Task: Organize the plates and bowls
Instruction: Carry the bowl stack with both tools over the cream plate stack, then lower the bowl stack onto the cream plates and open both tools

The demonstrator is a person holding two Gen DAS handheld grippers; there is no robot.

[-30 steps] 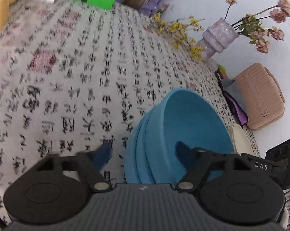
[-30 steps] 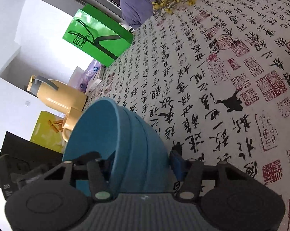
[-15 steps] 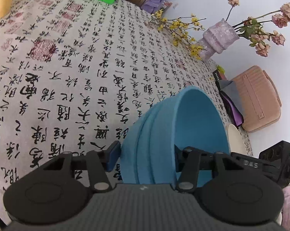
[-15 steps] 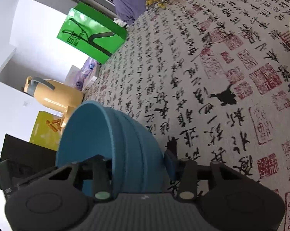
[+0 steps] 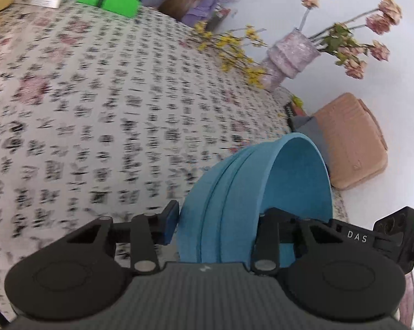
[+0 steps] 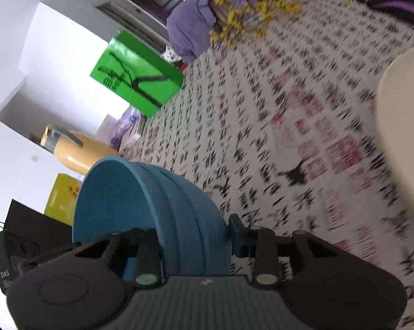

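Left wrist view, three nested blue bowls (image 5: 234,206), left gripper (image 5: 220,225) and right gripper (image 6: 193,236) both clamping them.

Your right tongs (image 6: 191,243) have just been closing on the stacked blue bowls (image 6: 152,211), lower left of frame: one finger inside, one outside the wall. Worktop cloth (image 6: 275,137) w/ calligraphy print fills center. Cream plate (image 6: 405,126) at right edge; green bag (image 6: 135,82) upper left.
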